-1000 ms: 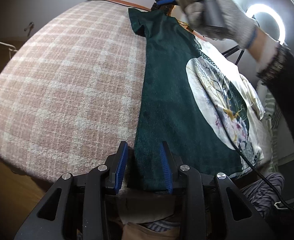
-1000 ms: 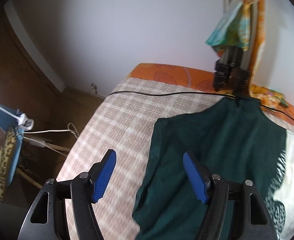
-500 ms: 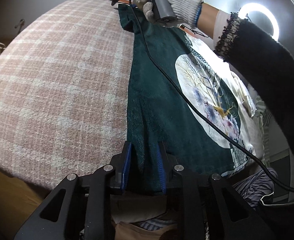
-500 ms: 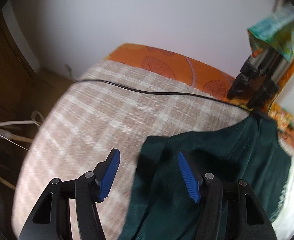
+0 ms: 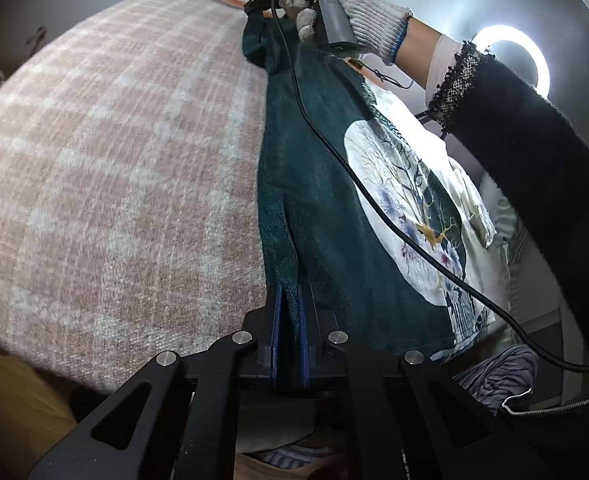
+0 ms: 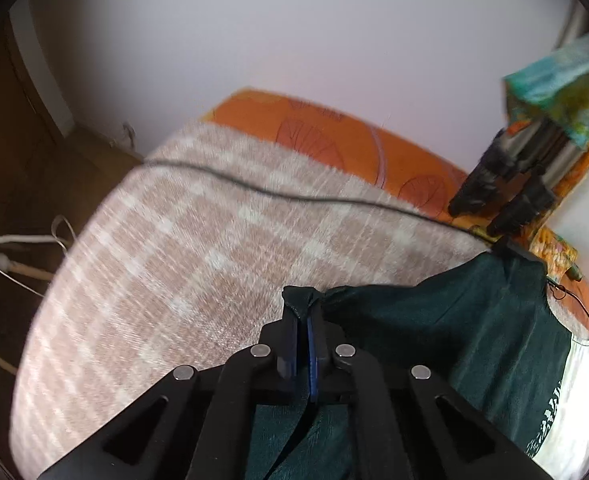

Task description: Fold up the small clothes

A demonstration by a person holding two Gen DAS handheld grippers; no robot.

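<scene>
A dark green small garment (image 5: 326, 208) with a white round tree print lies on a pink and white checked blanket (image 5: 114, 168). My left gripper (image 5: 289, 300) is shut on the garment's near left hem corner. My right gripper (image 6: 303, 320) is shut on the garment's (image 6: 434, 328) far left corner, by the sleeve. In the left wrist view the gloved hand holding the right gripper (image 5: 262, 4) shows at the garment's far end.
A black cable (image 5: 374, 196) trails over the garment. An orange patterned cover (image 6: 334, 136) lies at the blanket's far edge. Tripod legs (image 6: 506, 188) stand at the far right. A ring light (image 5: 510, 64) glows on the right. Striped clothes (image 5: 490, 376) lie near right.
Both grippers have closed: the left on the near hem corner, the right on the far sleeve corner after moving down onto it.
</scene>
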